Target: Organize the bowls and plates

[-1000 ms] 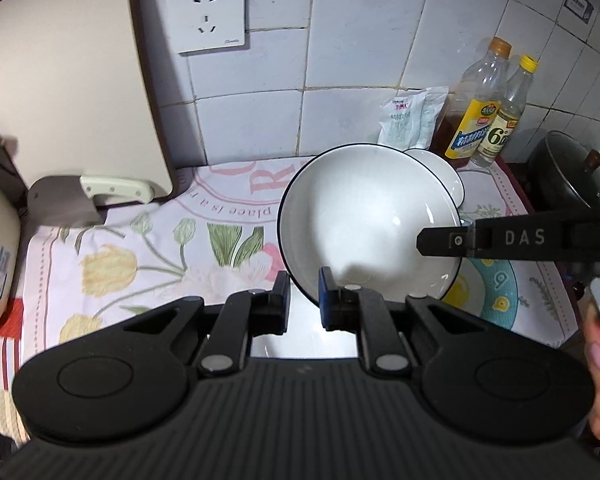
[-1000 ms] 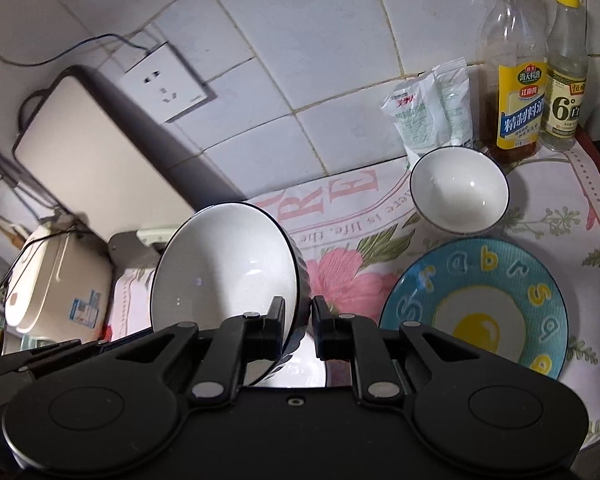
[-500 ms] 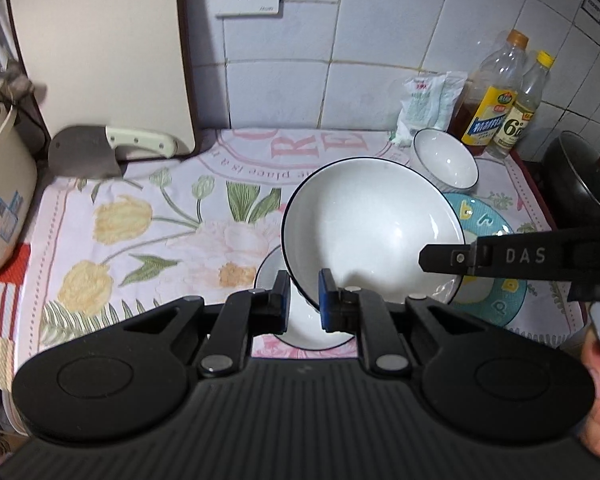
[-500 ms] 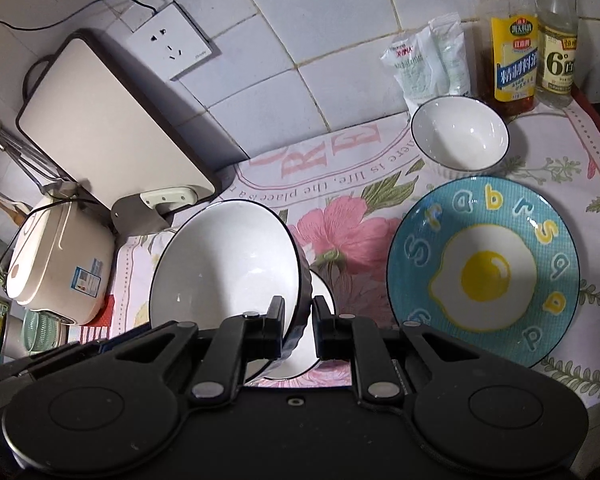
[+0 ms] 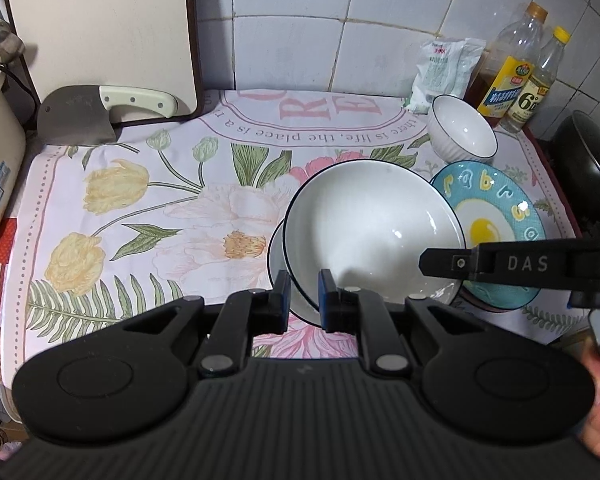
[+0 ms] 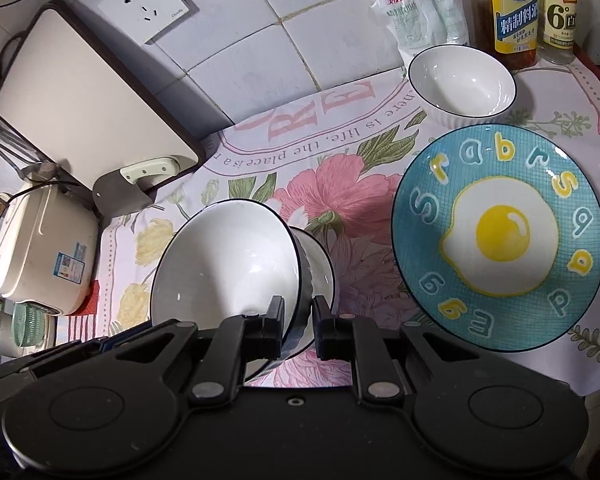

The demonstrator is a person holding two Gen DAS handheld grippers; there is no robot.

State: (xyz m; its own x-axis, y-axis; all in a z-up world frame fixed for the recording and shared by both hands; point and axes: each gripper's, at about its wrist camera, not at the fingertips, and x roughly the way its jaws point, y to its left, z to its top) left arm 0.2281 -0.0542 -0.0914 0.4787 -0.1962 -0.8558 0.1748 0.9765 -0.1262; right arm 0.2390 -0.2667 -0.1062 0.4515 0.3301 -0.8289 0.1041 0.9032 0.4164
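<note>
A large white bowl with a dark rim point(image 5: 370, 232) point(image 6: 228, 268) is held tilted above the floral cloth. My left gripper point(image 5: 303, 300) is shut on its near rim. My right gripper point(image 6: 298, 322) is shut on its opposite rim and shows as a black finger marked DAS point(image 5: 500, 266) in the left wrist view. A second white bowl or plate point(image 5: 276, 252) point(image 6: 320, 268) sits right under it, mostly hidden. A small white bowl point(image 5: 462, 128) point(image 6: 462, 80) stands at the back right. A blue plate with a fried-egg print point(image 5: 496, 216) point(image 6: 500, 236) lies to the right.
Two bottles point(image 5: 516, 80) and a white packet point(image 5: 444, 68) stand against the tiled wall. A cleaver point(image 5: 96, 114) and a cutting board point(image 5: 100, 32) lean at the back left. A rice cooker point(image 6: 40, 244) stands left. A dark pot point(image 5: 588, 164) is at the far right.
Both grippers, holding the large bowl, have pulled back and up from the wall; more of the cloth, the lower white dish and the blue plate now show.
</note>
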